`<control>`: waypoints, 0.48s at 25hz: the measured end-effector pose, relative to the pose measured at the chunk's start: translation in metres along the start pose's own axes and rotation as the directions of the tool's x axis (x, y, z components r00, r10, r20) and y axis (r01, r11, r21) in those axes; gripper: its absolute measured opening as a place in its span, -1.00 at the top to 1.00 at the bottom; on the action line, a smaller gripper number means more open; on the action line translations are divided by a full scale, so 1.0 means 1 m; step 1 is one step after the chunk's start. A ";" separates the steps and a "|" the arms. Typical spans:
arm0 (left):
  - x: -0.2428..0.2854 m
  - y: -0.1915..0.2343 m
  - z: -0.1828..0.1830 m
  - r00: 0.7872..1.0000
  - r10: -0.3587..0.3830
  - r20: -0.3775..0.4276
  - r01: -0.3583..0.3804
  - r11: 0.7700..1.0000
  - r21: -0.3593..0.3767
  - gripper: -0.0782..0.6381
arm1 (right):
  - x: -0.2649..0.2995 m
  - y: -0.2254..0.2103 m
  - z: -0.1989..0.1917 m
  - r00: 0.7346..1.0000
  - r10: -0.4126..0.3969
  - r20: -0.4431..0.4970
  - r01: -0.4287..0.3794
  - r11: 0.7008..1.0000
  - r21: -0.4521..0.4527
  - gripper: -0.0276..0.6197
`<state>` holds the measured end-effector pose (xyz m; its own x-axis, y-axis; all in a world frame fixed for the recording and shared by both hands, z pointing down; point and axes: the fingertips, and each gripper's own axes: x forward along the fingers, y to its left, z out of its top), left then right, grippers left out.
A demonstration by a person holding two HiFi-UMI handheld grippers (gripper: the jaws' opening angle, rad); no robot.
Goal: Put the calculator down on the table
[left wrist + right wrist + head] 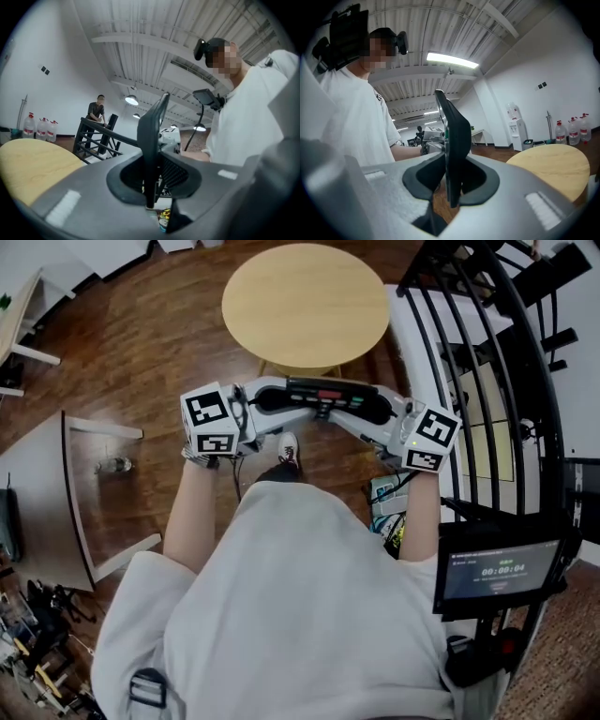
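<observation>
Round wooden desk (305, 301): far side of scene.
Black calculator (323, 395): held in the air just near of the desk, over the floor (141, 352), spanning both tools.
Left tool (267, 397): clenched on the calculator's left end.
Right tool (380, 413): clenched on its right end.

The small screen (497, 570) by the person's right elbow shows 00:00:04; its other lines are too small to read.

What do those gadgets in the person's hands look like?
The left gripper and right gripper are pale grey with dark-lined jaws, each bearing a white cube with black square markers. The person wears a white short-sleeved shirt.
</observation>
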<state>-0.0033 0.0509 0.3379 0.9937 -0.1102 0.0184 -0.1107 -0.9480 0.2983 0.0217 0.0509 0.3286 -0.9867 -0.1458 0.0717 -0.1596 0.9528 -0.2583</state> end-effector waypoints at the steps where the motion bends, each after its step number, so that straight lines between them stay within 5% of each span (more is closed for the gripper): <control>1: -0.005 0.008 0.002 1.000 0.002 0.001 -0.002 1.000 -0.004 0.54 | 0.007 -0.007 0.002 1.000 -0.003 -0.002 0.003 1.000 0.002 0.65; 12: -0.029 0.095 0.033 1.000 -0.025 -0.009 0.025 0.999 -0.033 0.52 | 0.052 -0.082 0.031 0.998 -0.058 0.011 0.058 0.998 0.036 0.65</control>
<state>-0.0432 -0.0453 0.3344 0.9963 -0.0838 0.0191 -0.0853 -0.9400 0.3304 -0.0178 -0.0430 0.3242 -0.9760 -0.2039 0.0759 -0.2172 0.9327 -0.2879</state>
